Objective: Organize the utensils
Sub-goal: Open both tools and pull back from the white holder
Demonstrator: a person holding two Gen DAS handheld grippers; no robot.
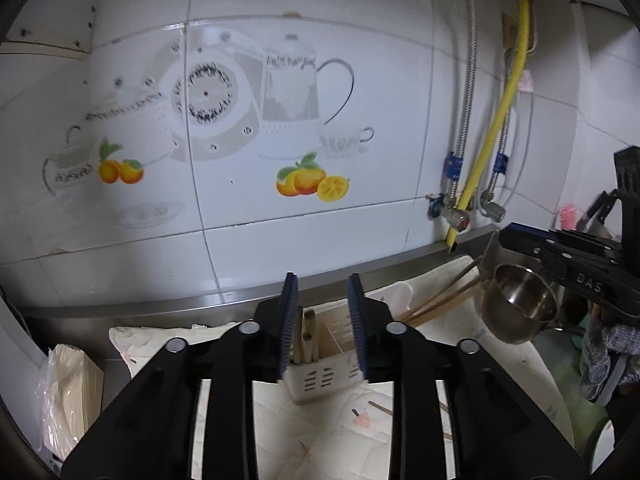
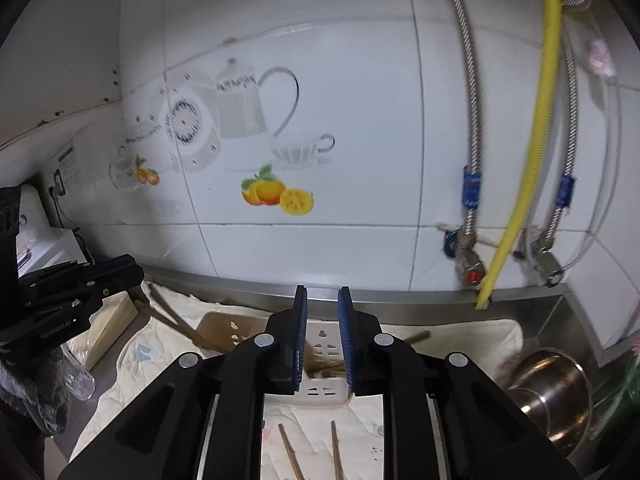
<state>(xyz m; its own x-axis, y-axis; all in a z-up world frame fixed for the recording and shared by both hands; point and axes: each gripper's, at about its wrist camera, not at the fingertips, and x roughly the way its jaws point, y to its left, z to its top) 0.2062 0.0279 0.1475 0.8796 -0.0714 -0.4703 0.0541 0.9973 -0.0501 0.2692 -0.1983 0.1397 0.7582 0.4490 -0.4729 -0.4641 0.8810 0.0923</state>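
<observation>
While you hold both tools over the cloth-covered surface [image 1: 328, 432], take the white utensil holder [image 1: 316, 380] as your landmark. To the left of the holder, at the edge of the surface, sits a stack of tan paper in a clear plastic bag [image 1: 68, 392]. Your left gripper [image 1: 322, 320] hovers just in front of and above the holder, its jaws apart with nothing between them; through the gap you see wooden chopsticks [image 1: 306, 336] standing inside the holder. On the cloth [image 1: 136, 344] in front of the holder lies a loose chopstick [image 1: 380, 408], and behind and to the right of the holder several long chopsticks [image 1: 444, 300] lean at an angle. Further right of the holder a small steel pot [image 1: 518, 304] sits beside your other tool.

In the right wrist view, your right gripper [image 2: 322, 336] also hovers above the holder [image 2: 324, 390], jaws apart and empty. Two chopsticks [image 2: 292, 456] lie loose on the cloth in front of the holder, apart from each other. To the right of the holder, the steel pot [image 2: 556, 392] rests near the edge of the surface. Behind the holder, a yellow hose [image 2: 532, 152] and braided metal hoses [image 2: 474, 92] run down the tiled wall [image 2: 360, 60].
</observation>
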